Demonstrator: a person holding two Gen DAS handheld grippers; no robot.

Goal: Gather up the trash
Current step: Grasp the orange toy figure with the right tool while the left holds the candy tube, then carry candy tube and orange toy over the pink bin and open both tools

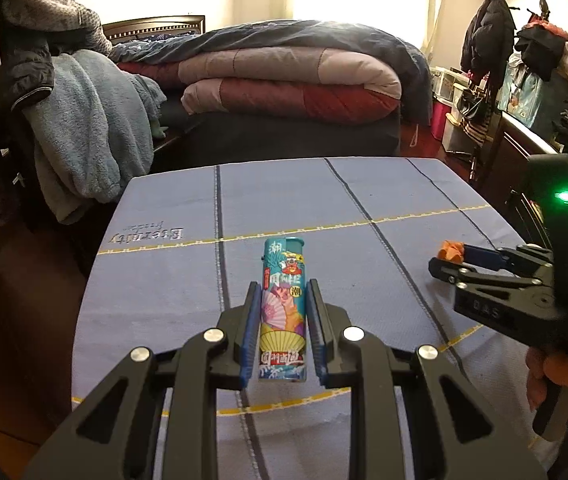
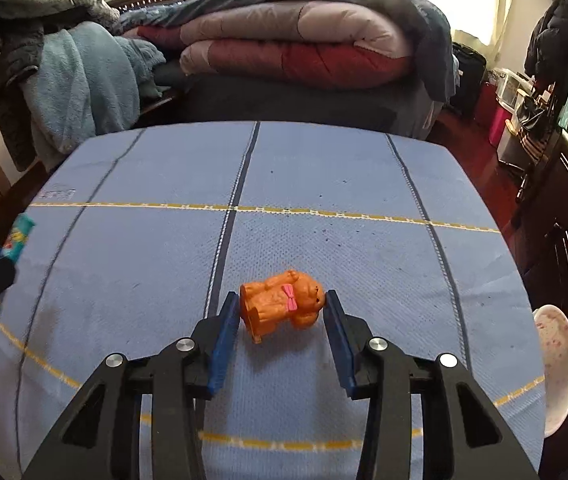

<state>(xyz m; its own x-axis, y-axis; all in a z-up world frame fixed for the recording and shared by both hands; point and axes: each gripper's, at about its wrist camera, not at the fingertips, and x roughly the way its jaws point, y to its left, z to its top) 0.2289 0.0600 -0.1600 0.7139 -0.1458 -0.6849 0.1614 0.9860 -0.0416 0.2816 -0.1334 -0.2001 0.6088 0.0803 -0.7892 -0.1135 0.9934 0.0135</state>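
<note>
A teal lighter (image 1: 284, 312) with colourful print sits between the blue pads of my left gripper (image 1: 283, 290); the jaws close on its sides and hold it over the blue cloth. Its tip also shows at the left edge of the right wrist view (image 2: 19, 236). An orange toy bear (image 2: 284, 304) with a pink bow lies on its side on the cloth. My right gripper (image 2: 281, 300) is open around it, one pad on each side, not pressing it. The bear and right gripper also show in the left wrist view (image 1: 450, 251).
The table (image 2: 324, 168) is covered by a blue cloth with dark and yellow lines. A white plate (image 2: 556, 364) hangs off its right edge. A bed with folded quilts (image 1: 292, 76) stands behind. Clothes drape a chair (image 1: 79, 128) at left.
</note>
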